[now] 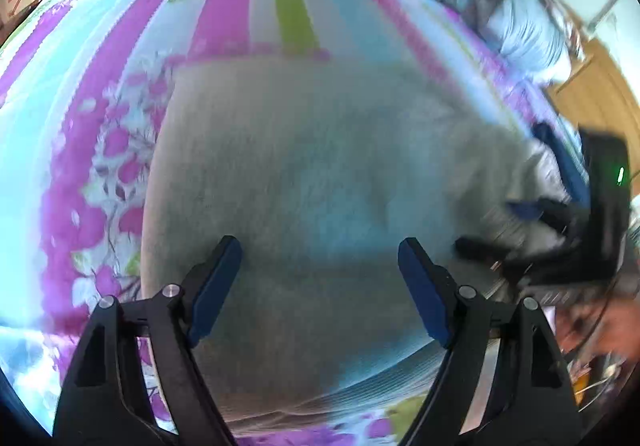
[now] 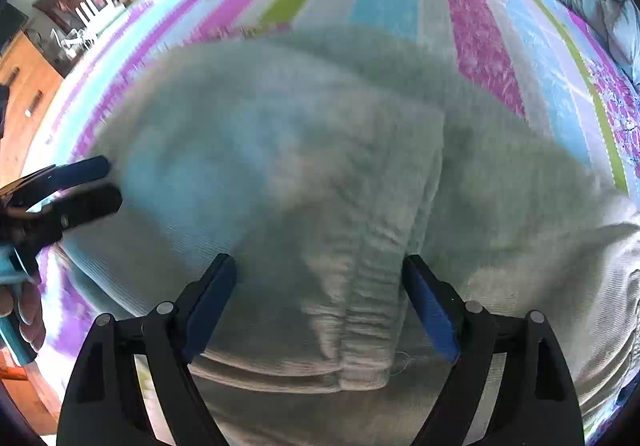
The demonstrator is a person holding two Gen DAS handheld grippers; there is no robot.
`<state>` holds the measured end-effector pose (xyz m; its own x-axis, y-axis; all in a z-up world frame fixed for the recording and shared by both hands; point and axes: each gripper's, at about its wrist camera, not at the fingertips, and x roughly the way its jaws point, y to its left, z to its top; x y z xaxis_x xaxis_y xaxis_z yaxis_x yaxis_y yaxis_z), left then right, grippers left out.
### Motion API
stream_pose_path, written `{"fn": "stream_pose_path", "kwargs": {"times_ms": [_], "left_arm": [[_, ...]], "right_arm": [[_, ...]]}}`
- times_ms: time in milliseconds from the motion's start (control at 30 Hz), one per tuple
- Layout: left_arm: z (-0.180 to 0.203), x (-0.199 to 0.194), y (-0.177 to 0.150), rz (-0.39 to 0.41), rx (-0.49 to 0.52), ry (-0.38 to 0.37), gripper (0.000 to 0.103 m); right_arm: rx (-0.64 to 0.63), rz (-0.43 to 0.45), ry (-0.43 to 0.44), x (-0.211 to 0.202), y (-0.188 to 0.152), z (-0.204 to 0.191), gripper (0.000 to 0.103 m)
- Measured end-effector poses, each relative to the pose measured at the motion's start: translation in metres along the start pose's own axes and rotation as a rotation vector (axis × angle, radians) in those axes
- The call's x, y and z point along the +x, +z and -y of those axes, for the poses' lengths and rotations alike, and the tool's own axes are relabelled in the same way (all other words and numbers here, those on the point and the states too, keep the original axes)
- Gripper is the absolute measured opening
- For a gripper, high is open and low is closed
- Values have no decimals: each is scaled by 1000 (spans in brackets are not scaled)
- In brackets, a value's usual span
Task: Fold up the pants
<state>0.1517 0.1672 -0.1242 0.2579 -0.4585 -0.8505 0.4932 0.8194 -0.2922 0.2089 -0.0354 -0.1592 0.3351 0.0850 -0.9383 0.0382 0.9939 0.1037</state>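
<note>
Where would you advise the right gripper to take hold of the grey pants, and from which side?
Probably the ribbed cuff of the grey pants: it lies bunched and raised directly between the open right gripper, so come straight down from above, pinching across its thick edge.

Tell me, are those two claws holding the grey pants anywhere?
No. Both the left gripper and right gripper hang open above the pants, gripping nothing.

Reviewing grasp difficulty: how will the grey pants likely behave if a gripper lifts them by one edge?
The grey pants look soft and ribbed, with a gathered cuff, so they would probably droop rather than hold shape. Lying in layers on the striped bedsheet, they may unfold when lifted.
</note>
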Motion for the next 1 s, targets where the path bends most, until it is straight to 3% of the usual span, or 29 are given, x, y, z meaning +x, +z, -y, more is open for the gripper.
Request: {"fn": "stream_pose_path", "kwargs": {"times_ms": [100, 267, 433, 500, 700, 800, 900, 1000], "left_arm": [[3, -3, 6, 6, 14, 3, 81], [7, -28, 15, 80, 7, 1, 82], [-6, -5, -8, 5, 10, 42, 81], [0, -5, -12, 20, 48, 52, 81], [2, -20, 4, 65, 5, 30, 81], [-2, -18, 17, 79, 2, 44, 81], [-8, -17, 44, 123, 12, 53, 81], [-16, -7, 73, 141, 17, 30, 81]], "right_arm": [[10, -7, 7, 2, 0, 5, 93], [16, -7, 3, -3, -4, 5, 92], [21, -10, 1, -2, -6, 3, 92], [22, -13, 1, -2, -9, 4, 92], [31, 54, -1, -20, -5, 5, 90], [-3, -7, -1, 0, -25, 1, 91], [-10, 19, -13, -11, -27, 3, 90], [-12, 166, -44, -43, -14, 5, 89]]}}
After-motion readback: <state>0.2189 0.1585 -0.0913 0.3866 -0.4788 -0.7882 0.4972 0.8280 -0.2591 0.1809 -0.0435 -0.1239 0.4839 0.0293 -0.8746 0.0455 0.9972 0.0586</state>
